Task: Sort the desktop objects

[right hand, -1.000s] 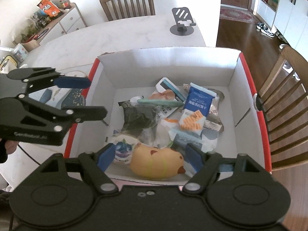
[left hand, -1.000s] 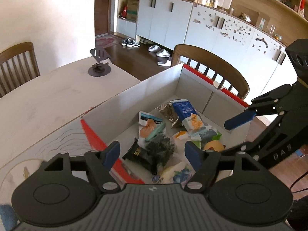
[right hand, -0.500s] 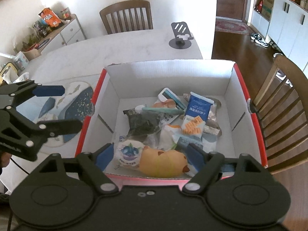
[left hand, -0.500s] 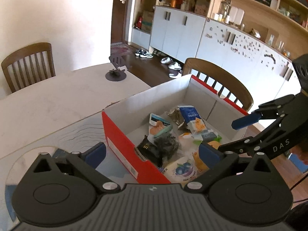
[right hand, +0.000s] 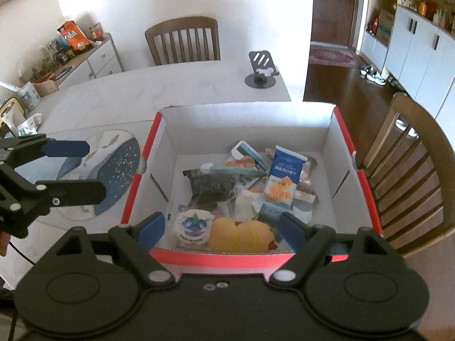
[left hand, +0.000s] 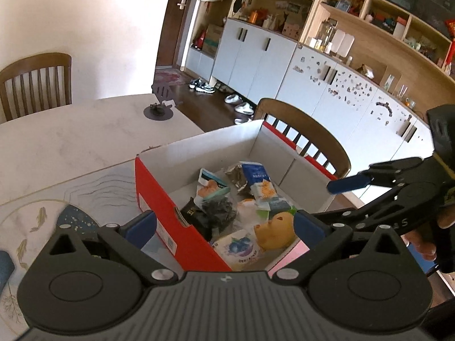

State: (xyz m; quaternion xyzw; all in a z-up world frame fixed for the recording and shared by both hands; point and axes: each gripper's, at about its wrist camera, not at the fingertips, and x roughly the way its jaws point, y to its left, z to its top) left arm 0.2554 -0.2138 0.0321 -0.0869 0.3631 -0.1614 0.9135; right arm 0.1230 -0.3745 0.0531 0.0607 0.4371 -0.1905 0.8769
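Observation:
A red cardboard box [right hand: 227,256] with white inner walls stands on the table and holds several items. Among them are a yellow plush toy [right hand: 241,237], a blueberry packet [right hand: 194,226], a blue snack packet [right hand: 285,172] and a dark packet [right hand: 213,187]. My right gripper [right hand: 222,228] hovers over the box's near wall; its jaws are opening and nothing is pressed between them. My left gripper [left hand: 224,224] stands wide open over the box's red side wall [left hand: 165,207], holding nothing. Each gripper shows in the other's view: the left [right hand: 79,169], the right [left hand: 338,199].
A round blue-and-white placemat [right hand: 113,170] lies left of the box. A black phone stand [right hand: 261,71] sits at the table's far corner. Wooden chairs [right hand: 406,170] stand at the right and far sides. A sideboard with clutter [right hand: 71,54] is at the far left.
Both grippers have drawn back and up from the box, so more of it shows. The left jaws have spread much wider and now straddle the red side wall. The right jaws widened slightly.

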